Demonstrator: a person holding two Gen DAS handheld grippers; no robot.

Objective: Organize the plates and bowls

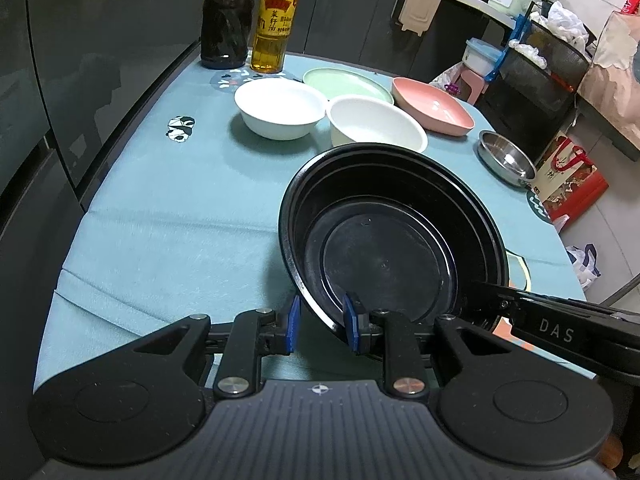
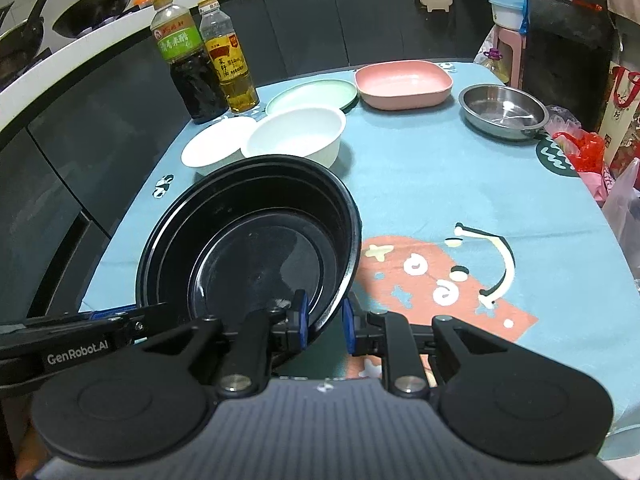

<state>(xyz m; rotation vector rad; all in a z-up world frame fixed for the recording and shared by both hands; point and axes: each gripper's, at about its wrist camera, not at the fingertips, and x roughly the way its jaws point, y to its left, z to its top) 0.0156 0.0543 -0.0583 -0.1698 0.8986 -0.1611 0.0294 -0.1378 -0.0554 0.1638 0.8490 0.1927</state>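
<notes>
Near the front edge of the table covered with a light blue printed cloth [image 2: 420, 184], a stack of round black plastic bowls [image 1: 384, 240], nested one inside another, is straddled at its rim from both sides. The left gripper [image 1: 320, 320] is set across the near-left rim, one blue pad outside the wall and one inside, with a gap visible between the pads and the wall, so the jaws are judged apart rather than clamped. The right gripper [image 2: 324, 320] is placed likewise on the near-right rim, jaws apart around the wall.

Further back, two round white bowls [image 1: 280, 108] are seen side by side, just behind them a pale green round plate [image 1: 348, 84] and a pink square dish [image 1: 432, 110], and off to the right a stainless steel bowl [image 1: 506, 160], well apart from the others. Two bottles, one dark and one golden [image 1: 272, 20], stand at the far left corner.

The step in hand is judged to be the handling of the black stack, either a grasp being taken or a release just made; which cannot be told. If the stack is to be moved, both pairs of jaws must be closed firmly on the rim first.
</notes>
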